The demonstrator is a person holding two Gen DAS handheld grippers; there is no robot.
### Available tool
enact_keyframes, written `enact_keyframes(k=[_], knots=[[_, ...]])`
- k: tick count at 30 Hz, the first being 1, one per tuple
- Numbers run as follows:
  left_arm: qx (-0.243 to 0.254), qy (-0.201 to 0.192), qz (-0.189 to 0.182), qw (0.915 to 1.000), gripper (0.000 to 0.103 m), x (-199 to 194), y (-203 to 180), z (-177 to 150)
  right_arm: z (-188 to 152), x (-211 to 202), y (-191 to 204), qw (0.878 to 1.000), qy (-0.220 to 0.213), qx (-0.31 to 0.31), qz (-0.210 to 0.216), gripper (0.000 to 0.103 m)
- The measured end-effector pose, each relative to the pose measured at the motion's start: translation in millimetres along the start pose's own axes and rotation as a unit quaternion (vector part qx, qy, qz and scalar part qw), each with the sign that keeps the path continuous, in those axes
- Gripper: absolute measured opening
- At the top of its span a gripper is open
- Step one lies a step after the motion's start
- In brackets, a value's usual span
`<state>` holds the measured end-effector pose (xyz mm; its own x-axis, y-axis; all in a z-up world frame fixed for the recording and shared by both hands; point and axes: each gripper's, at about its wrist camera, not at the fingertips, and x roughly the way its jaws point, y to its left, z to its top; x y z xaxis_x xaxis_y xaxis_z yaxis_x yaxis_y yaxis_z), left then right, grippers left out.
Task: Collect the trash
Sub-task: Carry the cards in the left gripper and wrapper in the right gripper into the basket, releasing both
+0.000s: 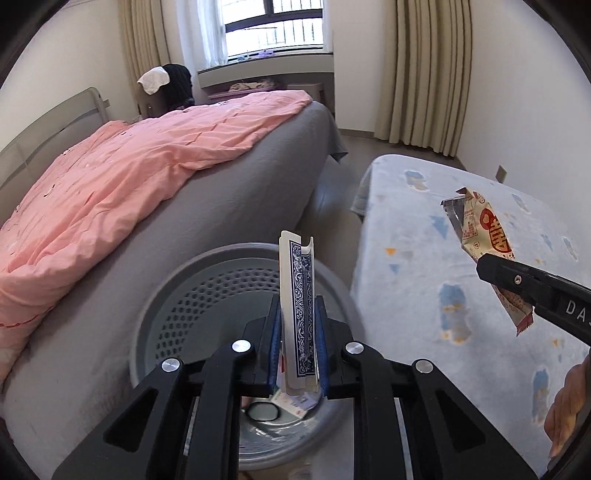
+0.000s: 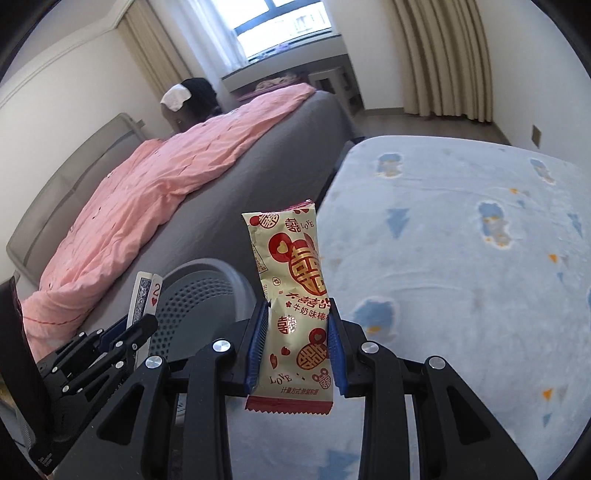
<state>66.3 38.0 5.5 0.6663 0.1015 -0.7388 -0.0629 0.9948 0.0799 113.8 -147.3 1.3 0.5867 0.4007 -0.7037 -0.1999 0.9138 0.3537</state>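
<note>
My left gripper (image 1: 298, 301) is shut on a few playing cards (image 1: 297, 295) with blue patterned backs, held upright right above a grey perforated trash bin (image 1: 184, 295). Some paper scraps (image 1: 291, 402) lie at the bin's bottom. My right gripper (image 2: 298, 310) is shut on a cream and red snack wrapper (image 2: 291, 273), held over the left edge of a table with a light blue patterned cloth (image 2: 461, 258). In the left wrist view the wrapper (image 1: 484, 229) and right gripper (image 1: 495, 271) are to the right. In the right wrist view the cards (image 2: 146, 295), left gripper (image 2: 142, 325) and bin (image 2: 199, 295) are lower left.
A bed with a grey sheet (image 1: 221, 206) and pink quilt (image 1: 129, 166) stands left of the bin. Beige curtains (image 1: 424, 70) and a window (image 1: 273, 26) are at the far wall. A dark bag with a white cloth (image 1: 173, 81) sits beyond the bed.
</note>
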Motion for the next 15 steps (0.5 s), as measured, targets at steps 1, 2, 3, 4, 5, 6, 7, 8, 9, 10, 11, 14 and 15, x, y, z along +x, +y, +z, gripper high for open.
enact_keyframes(k=[1, 2, 3, 4, 5, 6, 7, 8, 9, 10, 11, 14, 15], knots=[[-0.005, 0.002, 0.008, 1.0, 0.016, 1, 12, -1, -1, 7, 13, 1.0, 0.006, -0.008, 0.009, 0.03], [-0.011, 0.005, 0.014, 0.9998, 0.016, 3, 23, -3, -2, 14, 25, 1.0, 0.013, -0.015, 0.018, 0.03], [-0.017, 0.007, 0.018, 0.9997, 0.016, 5, 33, -5, -3, 19, 34, 0.999, 0.018, -0.019, 0.024, 0.03], [-0.023, 0.01, 0.022, 0.9994, 0.016, 7, 42, -6, -4, 27, 46, 0.999, 0.024, -0.027, 0.029, 0.031], [-0.028, 0.012, 0.025, 0.9992, 0.016, 10, 49, -8, -6, 32, 55, 0.999, 0.03, -0.034, 0.031, 0.031], [-0.032, 0.014, 0.027, 0.999, 0.016, 12, 55, -10, -7, 37, 63, 0.998, 0.034, -0.041, 0.032, 0.031], [-0.036, 0.016, 0.028, 0.9988, 0.016, 14, 61, -12, -9, 43, 70, 0.998, 0.039, -0.046, 0.033, 0.031], [-0.04, 0.018, 0.029, 0.9986, 0.016, 18, 67, -13, -11, 47, 76, 0.997, 0.045, -0.049, 0.035, 0.031], [-0.041, 0.019, 0.029, 0.9985, 0.016, 18, 70, -16, -12, 50, 80, 0.997, 0.049, -0.052, 0.037, 0.031], [-0.044, 0.02, 0.029, 0.9984, 0.017, 21, 74, -17, -14, 54, 85, 0.996, 0.053, -0.056, 0.036, 0.031], [-0.047, 0.022, 0.029, 0.9983, 0.018, 22, 78, -17, -14, 56, 89, 0.996, 0.054, -0.059, 0.036, 0.031], [-0.055, 0.024, 0.023, 0.9979, 0.02, 24, 86, -20, -17, 61, 97, 0.995, 0.059, -0.066, 0.037, 0.033], [-0.056, 0.023, 0.023, 0.9979, 0.021, 24, 89, -20, -17, 62, 99, 0.995, 0.058, -0.07, 0.035, 0.034]])
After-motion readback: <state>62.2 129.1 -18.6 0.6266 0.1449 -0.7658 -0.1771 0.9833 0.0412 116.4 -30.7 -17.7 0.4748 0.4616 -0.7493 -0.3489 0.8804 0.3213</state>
